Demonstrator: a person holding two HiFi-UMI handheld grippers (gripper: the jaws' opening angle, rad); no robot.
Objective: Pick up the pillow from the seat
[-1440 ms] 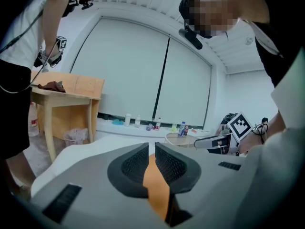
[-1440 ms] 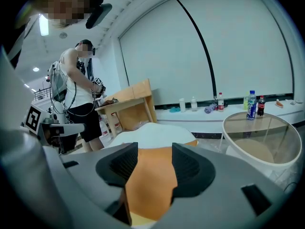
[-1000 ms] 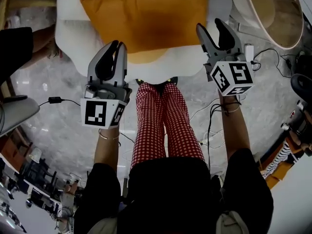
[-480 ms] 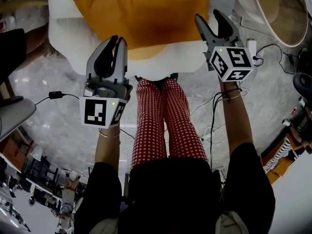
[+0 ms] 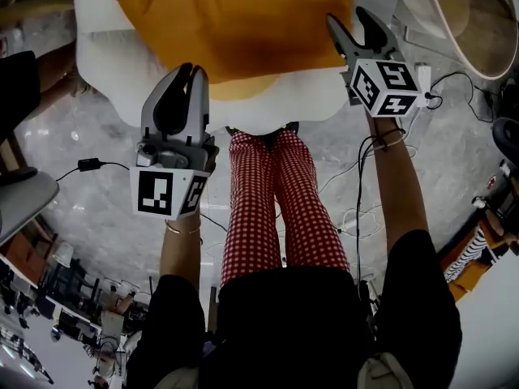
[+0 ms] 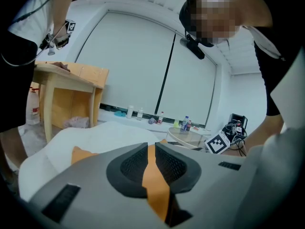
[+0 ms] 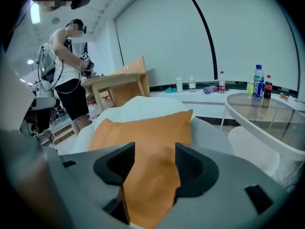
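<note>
An orange pillow [image 5: 235,23] lies on the white cushioned seat [image 5: 113,63] at the top of the head view. My right gripper [image 5: 349,19] hangs at the pillow's near right corner. Its jaws have just been opening and stand open; in the right gripper view the pillow [image 7: 143,128] shows in the gap of the right gripper [image 7: 153,161], with the pads not pressing on it. My left gripper [image 5: 188,71] is shut and empty, held over the seat's near edge, short of the pillow. Through the thin slit of the left gripper [image 6: 151,149] only a strip of orange shows.
My legs in red check trousers [image 5: 276,209] stand against the seat's front. A round glass table [image 7: 267,113] with bottles [image 7: 258,82] is to the right, a wooden table [image 7: 119,80] and a person [image 7: 71,75] to the left. Cables [image 5: 89,167] lie on the marble floor.
The right gripper has moved forward and down toward the pillow's near right corner, and its jaws stand a little wider. The left gripper has stayed shut and about where it was.
</note>
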